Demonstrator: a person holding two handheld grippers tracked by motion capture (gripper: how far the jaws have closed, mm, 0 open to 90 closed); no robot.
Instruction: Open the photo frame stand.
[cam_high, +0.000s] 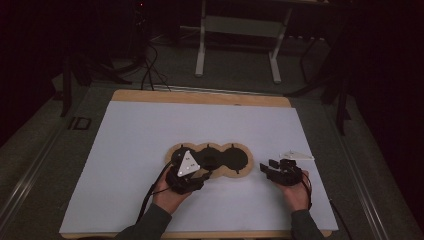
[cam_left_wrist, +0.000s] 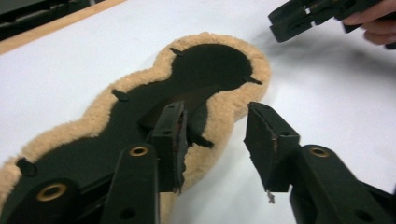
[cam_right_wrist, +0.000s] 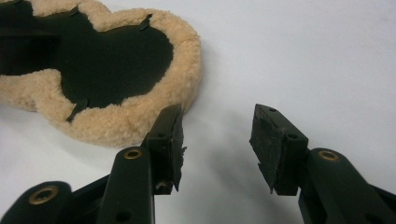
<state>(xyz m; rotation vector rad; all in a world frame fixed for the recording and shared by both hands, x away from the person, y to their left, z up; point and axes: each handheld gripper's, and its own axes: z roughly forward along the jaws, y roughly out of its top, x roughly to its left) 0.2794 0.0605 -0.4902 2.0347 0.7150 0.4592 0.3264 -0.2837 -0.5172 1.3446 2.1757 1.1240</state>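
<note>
A flat three-lobed pad (cam_high: 235, 159) with a black middle and a tan fleece rim lies on the white sheet (cam_high: 150, 135). My left gripper (cam_high: 207, 173) hovers over the pad's left and middle lobes, pointing right. In the left gripper view its jaws (cam_left_wrist: 215, 112) stand open over the pad's (cam_left_wrist: 205, 65) near fleece edge, pressing on nothing. My right gripper (cam_high: 265, 170) waits just right of the pad, pointing left. Its jaws (cam_right_wrist: 217, 112) are open above bare sheet, with the pad's (cam_right_wrist: 116, 56) right lobe a little beyond. The right gripper (cam_left_wrist: 276, 23) also appears at the top right of the left gripper view.
The white sheet covers a wooden tabletop (cam_high: 200, 96) whose edge shows at the back. Behind the table stand a pale metal frame (cam_high: 237, 30) and dark stands, with cables (cam_high: 150, 70) on the floor. The room is dim.
</note>
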